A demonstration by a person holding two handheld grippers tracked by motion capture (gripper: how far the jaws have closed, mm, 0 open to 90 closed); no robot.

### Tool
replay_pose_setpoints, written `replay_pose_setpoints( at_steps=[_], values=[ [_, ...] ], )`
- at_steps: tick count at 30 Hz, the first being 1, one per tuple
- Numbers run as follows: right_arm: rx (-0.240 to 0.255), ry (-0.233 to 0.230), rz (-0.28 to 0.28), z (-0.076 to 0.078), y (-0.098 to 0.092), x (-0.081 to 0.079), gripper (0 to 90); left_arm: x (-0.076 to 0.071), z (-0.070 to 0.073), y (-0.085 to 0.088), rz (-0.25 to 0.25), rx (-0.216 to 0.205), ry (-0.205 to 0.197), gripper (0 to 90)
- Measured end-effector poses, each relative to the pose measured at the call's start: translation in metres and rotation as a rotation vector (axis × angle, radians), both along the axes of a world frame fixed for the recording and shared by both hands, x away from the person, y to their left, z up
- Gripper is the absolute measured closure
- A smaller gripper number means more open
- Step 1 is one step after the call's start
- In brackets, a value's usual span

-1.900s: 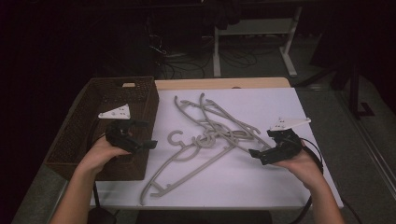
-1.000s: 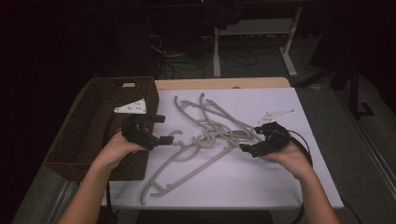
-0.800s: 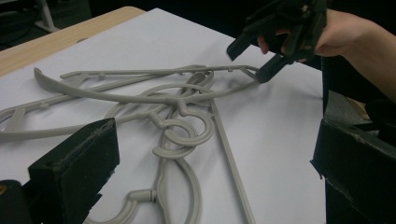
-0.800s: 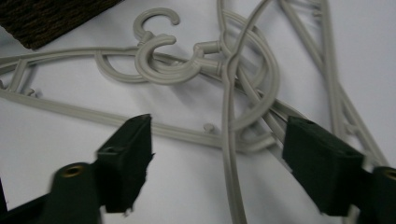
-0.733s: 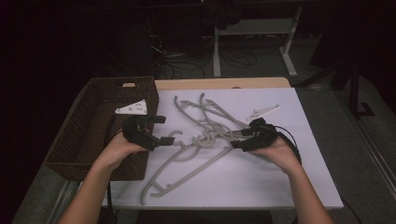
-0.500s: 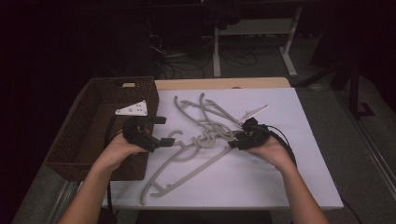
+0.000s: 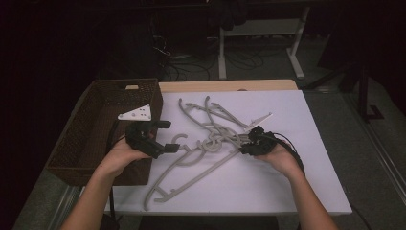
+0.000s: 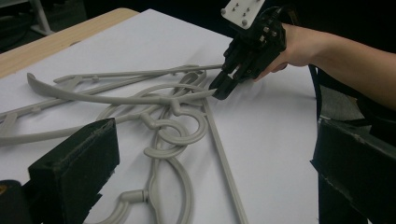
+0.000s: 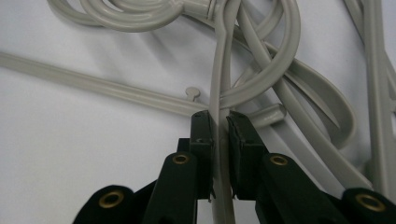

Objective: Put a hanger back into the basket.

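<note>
Several tangled hangers [image 7: 210, 139], right gripper [image 7: 245, 146] clamped on one arm, left gripper [image 7: 165, 136] agape beside basket [image 7: 91, 129].

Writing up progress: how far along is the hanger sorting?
Done: nothing; the basket looks empty. In hand: the right claw, jaws just closing, pinches one hanger arm in the tangled pile. The left claw waits open. Left: every hanger.
</note>
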State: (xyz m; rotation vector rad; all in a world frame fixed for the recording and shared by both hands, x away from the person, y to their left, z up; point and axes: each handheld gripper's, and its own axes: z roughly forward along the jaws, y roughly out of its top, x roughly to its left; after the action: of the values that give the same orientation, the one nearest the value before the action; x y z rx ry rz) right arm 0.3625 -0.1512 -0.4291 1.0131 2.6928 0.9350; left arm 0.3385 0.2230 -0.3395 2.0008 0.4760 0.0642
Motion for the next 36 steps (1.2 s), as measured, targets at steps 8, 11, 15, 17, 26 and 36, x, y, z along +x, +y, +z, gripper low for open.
replay_pose_setpoints(
  at_steps=[8, 11, 15, 17, 26, 36],
  values=[
    [0.024, -0.044, 0.02, 0.007, -0.009, -0.017, 81.3, -0.003, 0.002, -0.002, -0.009, 0.006, -0.009, 0.2],
    [0.029, -0.063, 0.039, 0.011, -0.008, -0.023, 81.3, -0.003, 0.002, -0.003, -0.014, 0.009, -0.011, 0.2],
    [0.045, -0.097, 0.072, 0.016, -0.004, -0.032, 81.3, -0.005, 0.002, -0.004, -0.014, 0.013, -0.012, 0.2],
    [0.056, -0.095, 0.109, 0.018, 0.0, -0.037, 81.3, -0.005, 0.002, -0.004, -0.016, 0.014, -0.013, 0.2],
    [0.037, -0.046, 0.295, 0.009, 0.013, -0.05, 80.9, -0.007, 0.002, -0.007, -0.025, 0.018, -0.014, 0.2],
    [0.018, 0.04, 0.291, -0.006, 0.009, -0.046, 62.4, -0.009, 0.001, -0.009, -0.032, 0.025, -0.013, 0.2]
  ],
)
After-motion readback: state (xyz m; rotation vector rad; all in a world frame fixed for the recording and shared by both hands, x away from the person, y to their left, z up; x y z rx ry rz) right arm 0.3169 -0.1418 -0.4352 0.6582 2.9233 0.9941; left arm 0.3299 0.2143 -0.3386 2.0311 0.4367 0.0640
